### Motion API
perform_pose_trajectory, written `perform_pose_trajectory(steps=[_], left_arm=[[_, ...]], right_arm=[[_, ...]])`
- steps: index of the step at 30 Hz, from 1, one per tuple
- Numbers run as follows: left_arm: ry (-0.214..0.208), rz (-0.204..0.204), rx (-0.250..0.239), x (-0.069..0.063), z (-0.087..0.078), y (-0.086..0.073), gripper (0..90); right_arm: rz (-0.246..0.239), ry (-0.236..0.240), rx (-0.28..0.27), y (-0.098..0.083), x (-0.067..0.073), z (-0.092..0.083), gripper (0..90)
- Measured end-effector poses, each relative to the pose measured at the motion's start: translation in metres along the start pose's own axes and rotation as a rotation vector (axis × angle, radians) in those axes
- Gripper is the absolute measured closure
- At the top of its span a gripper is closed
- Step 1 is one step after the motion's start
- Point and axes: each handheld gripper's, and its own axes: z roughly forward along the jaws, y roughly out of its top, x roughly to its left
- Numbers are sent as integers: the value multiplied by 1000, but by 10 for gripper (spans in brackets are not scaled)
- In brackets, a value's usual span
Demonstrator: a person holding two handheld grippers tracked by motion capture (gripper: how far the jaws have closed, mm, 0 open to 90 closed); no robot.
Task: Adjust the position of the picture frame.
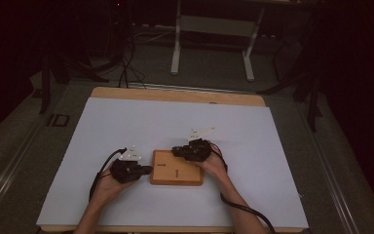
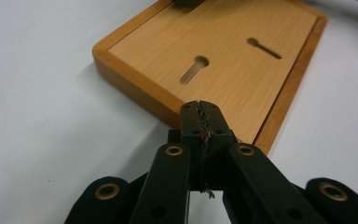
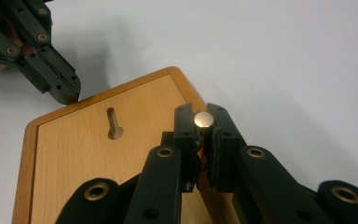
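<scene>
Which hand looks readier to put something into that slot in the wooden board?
Right: the right gripper already pinches a metal pin over the wooden board. The left gripper, shut and empty, rests at its edge.

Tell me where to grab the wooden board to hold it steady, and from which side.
Grip the wooden board by its raised rim at the left short edge, coming in level from the left, where the left gripper already sits. It lies flat on the table, so only the rim likely offers purchase.
</scene>
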Motion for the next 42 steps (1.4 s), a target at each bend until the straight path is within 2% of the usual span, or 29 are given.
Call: perform_pose_trajectory(steps=[5,8,9,12,13,14,15,18,20,21,23,24,26,27,28,29,30,32,34,36,37,38,42], left_arm=[[-4,7,-5,0,-2,0,895],[13,7,-4,1,-1,0,894],[29,5,0,2,0,0,876],[45,3,-1,2,0,0,865],[56,0,-7,3,0,1,854],[56,0,-7,3,0,1,848],[79,-6,-15,5,0,1,839],[90,-16,-19,6,0,1,834],[118,-32,-15,9,1,1,835],[118,-32,-15,9,1,1,836],[133,-31,-8,9,3,2,837],[142,-27,0,9,6,3,837],[150,-23,4,8,9,4,841],[150,-23,4,8,9,4,847],[155,-32,-1,9,10,5,848],[155,-32,-1,9,10,5,853],[157,-40,-1,10,11,5,856],[163,-46,3,11,12,5,863],[166,-49,1,11,12,5,869],[174,-52,1,12,13,6,881],[174,-52,1,12,13,6,883],[176,-55,-1,14,14,6,885],[177,-64,-7,14,15,6,888]], right_arm=[[-17,25,9,3,-1,4,833],[-7,24,14,4,-1,5,830],[3,12,0,3,0,3,808],[16,4,-12,2,0,2,765],[27,-34,-32,2,1,-1,693],[27,-34,-32,2,1,-1,693],[23,-49,-38,1,1,-4,652],[21,-55,-36,0,1,-5,637],[24,-64,-37,-3,1,-15,589],[20,-70,-35,-4,0,-18,568],[22,-68,-36,-5,0,-21,569],[24,-98,-52,-9,-1,-30,624],[33,-110,-69,-11,-3,-39,721],[32,-140,-66,-13,-4,-43,787],[40,-195,-52,-13,-5,-46,833],[40,-195,-52,-13,-5,-46,833],[66,-270,-22,-16,-10,-50,878],[89,-317,2,-20,-17,-51,893],[103,-324,10,-22,-21,-50,895],[126,-319,46,-28,-27,-46,896],[126,-319,46,-28,-27,-46,896],[126,-295,64,-31,-28,-44,898],[134,-296,76,-35,-26,-44,900]])
